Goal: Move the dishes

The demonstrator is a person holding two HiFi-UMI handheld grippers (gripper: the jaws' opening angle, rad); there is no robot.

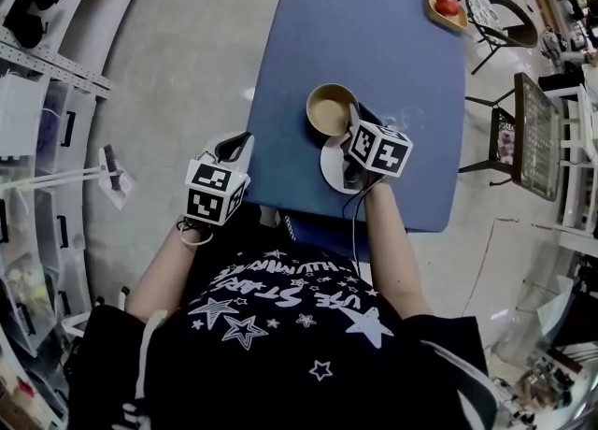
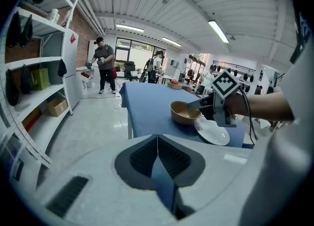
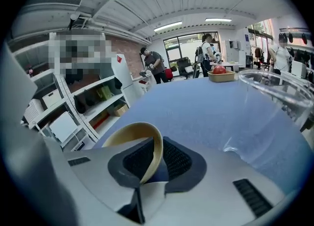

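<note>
A tan bowl (image 1: pixel 329 108) stands upright on the blue table (image 1: pixel 374 54), touching the far edge of a white plate (image 1: pixel 333 168). My right gripper (image 1: pixel 354 120) reaches over the plate to the bowl's near right rim. In the right gripper view the bowl's rim (image 3: pixel 147 144) runs between the pads; it lies against the left pad and a thin gap shows at the right one, so the right gripper (image 3: pixel 156 146) is barely open. My left gripper (image 1: pixel 234 148) hangs off the table's left edge, jaws shut and empty (image 2: pixel 157 139). From there the bowl (image 2: pixel 184 113) and plate (image 2: pixel 212 130) show to the right.
A wooden tray (image 1: pixel 447 6) with a red fruit sits at the table's far right corner. A clear glass dish (image 3: pixel 274 90) stands just right of my right gripper. Shelving (image 1: pixel 37 138) lines the left side, and a chair (image 1: pixel 523 134) stands right of the table. People (image 2: pixel 105 70) stand far behind.
</note>
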